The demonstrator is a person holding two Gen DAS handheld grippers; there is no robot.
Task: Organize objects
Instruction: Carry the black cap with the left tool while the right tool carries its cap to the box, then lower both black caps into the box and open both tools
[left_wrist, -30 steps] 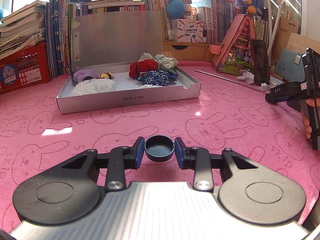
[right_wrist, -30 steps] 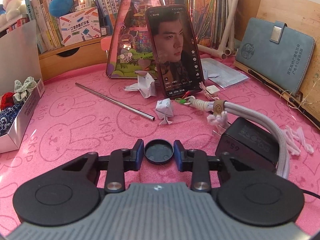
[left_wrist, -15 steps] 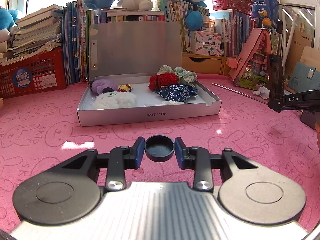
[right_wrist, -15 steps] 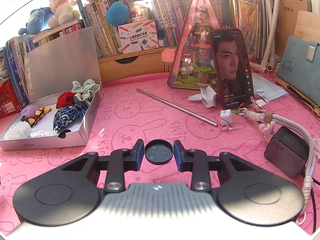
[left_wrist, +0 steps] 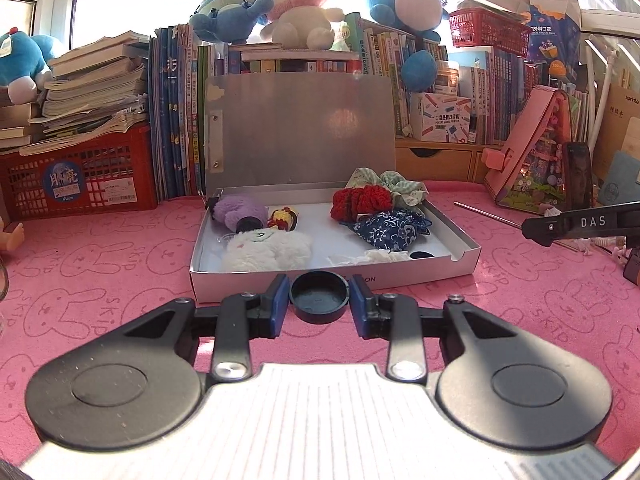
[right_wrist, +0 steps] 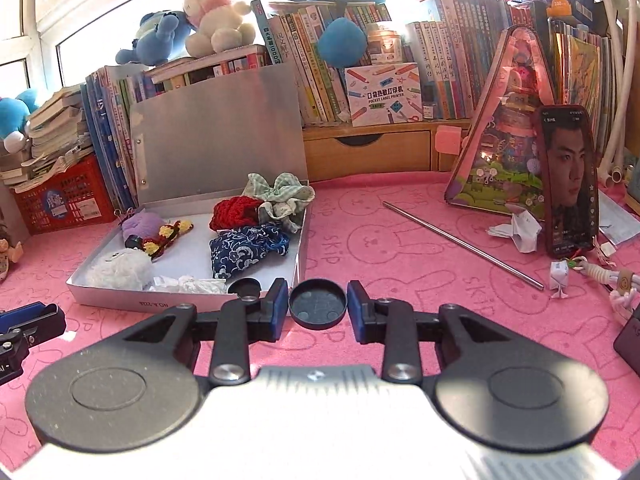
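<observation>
Left claw [left_wrist: 319, 298]: pinching black round cap [left_wrist: 319, 295], just before open silver box [left_wrist: 460, 268]. Right claw [right_wrist: 318, 305]: pinching second black cap [right_wrist: 318, 304] over pink surface [right_wrist: 420, 248].

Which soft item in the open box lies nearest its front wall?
The white fluffy plush, at the left front of the silver box. The purple plush sits behind it, and the red knit piece and blue patterned pouch lie farther back on the right.
</observation>
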